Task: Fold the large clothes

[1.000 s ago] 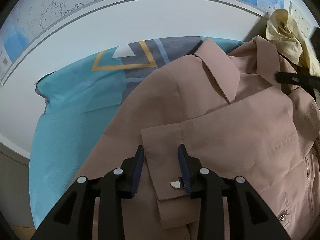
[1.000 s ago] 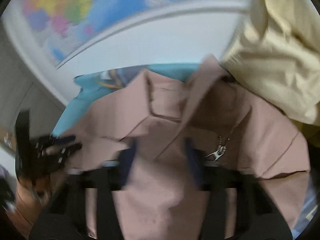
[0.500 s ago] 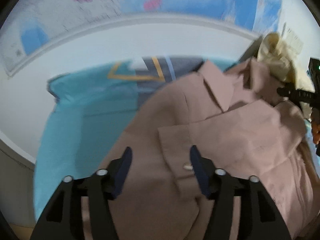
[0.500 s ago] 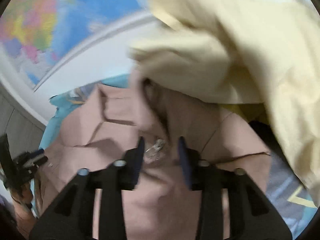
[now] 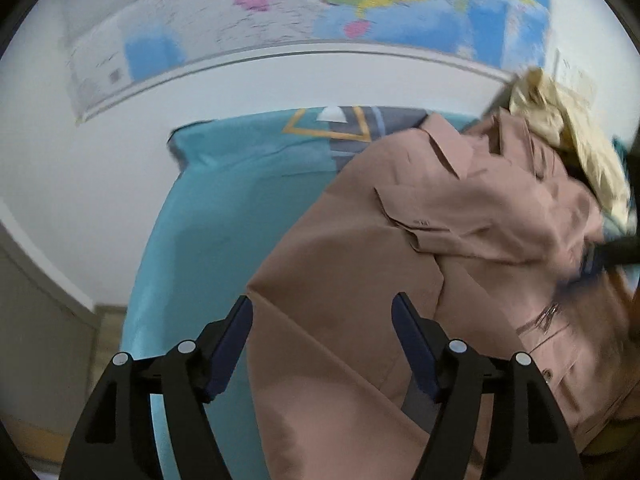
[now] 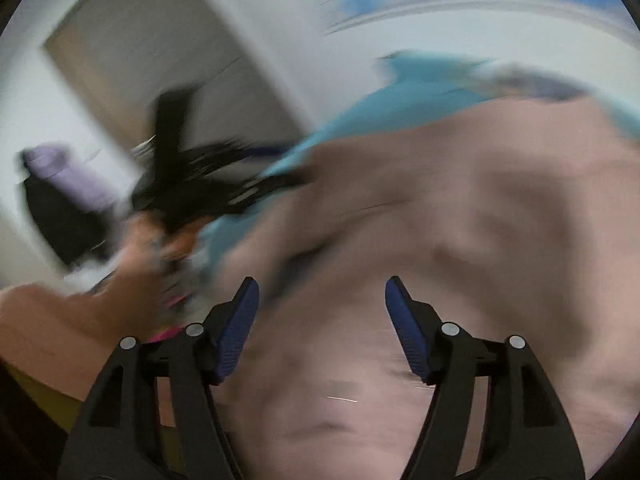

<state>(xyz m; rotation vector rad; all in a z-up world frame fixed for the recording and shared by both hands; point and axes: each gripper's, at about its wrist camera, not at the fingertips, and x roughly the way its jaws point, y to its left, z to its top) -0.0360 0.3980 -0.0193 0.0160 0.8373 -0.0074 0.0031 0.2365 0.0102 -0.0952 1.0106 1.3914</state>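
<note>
Jacket [image 5: 400, 240] blurred, right tool [image 6: 320, 312] opening

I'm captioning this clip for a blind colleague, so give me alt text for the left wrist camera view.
A dusty-pink jacket lies spread over a turquoise bedsheet, with the left gripper above its near edge, jaws opening and pinching nothing. A cream garment is bunched at the far right, and a colourful wall map hangs behind.

Motion blur smears the pink jacket [image 6: 460, 208] in the right wrist view.
</note>
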